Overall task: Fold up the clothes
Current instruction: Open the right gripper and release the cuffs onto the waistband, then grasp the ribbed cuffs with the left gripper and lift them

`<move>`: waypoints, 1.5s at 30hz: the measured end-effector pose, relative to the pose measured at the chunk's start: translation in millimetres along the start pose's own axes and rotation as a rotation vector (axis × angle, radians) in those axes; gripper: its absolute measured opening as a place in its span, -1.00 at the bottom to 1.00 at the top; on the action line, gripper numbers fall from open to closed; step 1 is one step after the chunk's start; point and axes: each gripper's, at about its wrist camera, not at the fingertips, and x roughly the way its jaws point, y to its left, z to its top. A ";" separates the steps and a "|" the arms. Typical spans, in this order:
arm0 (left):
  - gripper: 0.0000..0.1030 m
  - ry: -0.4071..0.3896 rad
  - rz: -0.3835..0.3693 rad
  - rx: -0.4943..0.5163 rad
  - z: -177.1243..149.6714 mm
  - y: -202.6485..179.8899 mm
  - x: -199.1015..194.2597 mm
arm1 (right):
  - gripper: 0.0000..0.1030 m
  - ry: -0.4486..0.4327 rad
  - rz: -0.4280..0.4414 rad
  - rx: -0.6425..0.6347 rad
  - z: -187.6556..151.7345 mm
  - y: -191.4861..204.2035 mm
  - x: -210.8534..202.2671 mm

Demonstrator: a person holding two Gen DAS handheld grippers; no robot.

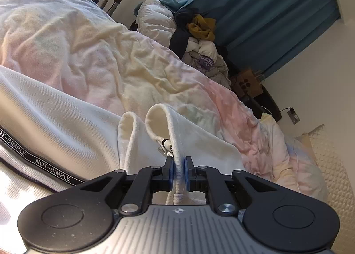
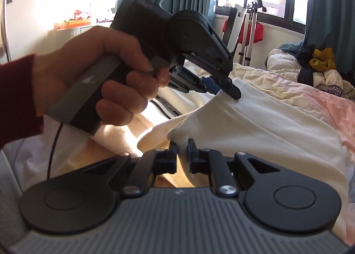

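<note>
A white garment (image 1: 66, 121) with a black "NOT-SIMPLE" band (image 1: 51, 166) lies on the bed. My left gripper (image 1: 178, 162) is shut on its ribbed edge, beside a drawstring with a metal tip (image 1: 165, 143). In the right wrist view a hand in a dark red sleeve (image 2: 93, 70) holds that left gripper (image 2: 224, 90), which pinches the garment (image 2: 266, 125) and lifts it into a ridge. My right gripper (image 2: 182, 143) is shut on a nearer corner of the same cloth, which hangs between its fingers.
A rumpled pastel duvet (image 1: 111, 54) covers the bed. A pile of clothes (image 1: 199, 39) lies at its far end by teal curtains (image 1: 277, 10). A metal stand (image 2: 248, 32) is by the window, a paper bag (image 1: 246, 83) against the wall and a quilted pillow (image 1: 328, 161) at the right.
</note>
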 end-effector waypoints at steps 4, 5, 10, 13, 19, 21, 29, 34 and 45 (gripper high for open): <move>-0.76 0.032 0.066 0.042 -12.3 7.6 13.3 | -0.73 0.054 0.017 0.020 -3.9 -1.2 11.6; -0.74 0.028 0.073 0.050 -15.0 8.7 13.9 | -0.72 0.058 0.019 0.024 -4.7 -1.1 12.5; -0.51 -0.004 0.135 0.142 -23.9 -4.4 4.8 | -0.69 0.039 0.028 0.079 -2.6 -4.9 3.7; -0.24 -0.021 0.158 0.193 -31.8 -14.5 -9.4 | -0.65 0.027 0.025 0.087 -1.1 -7.2 -2.7; 0.33 -0.110 0.215 0.201 -51.1 -31.6 -54.6 | -0.37 -0.005 -0.004 0.017 -4.2 0.6 -10.0; 0.45 -0.137 0.238 0.206 -57.2 -35.9 -72.3 | -0.22 -0.019 0.003 0.039 -3.9 -1.9 -15.2; 0.60 -0.222 0.339 0.181 -76.3 -38.7 -142.0 | 0.05 -0.103 0.047 0.214 1.3 -24.7 -47.1; 0.64 -0.315 0.409 0.001 -77.1 -12.3 -196.3 | 0.05 -0.194 -0.020 0.303 4.1 -45.4 -56.0; 0.67 -0.480 0.478 -0.475 -79.5 90.9 -293.4 | 0.05 -0.110 -0.230 0.319 2.1 -102.4 32.2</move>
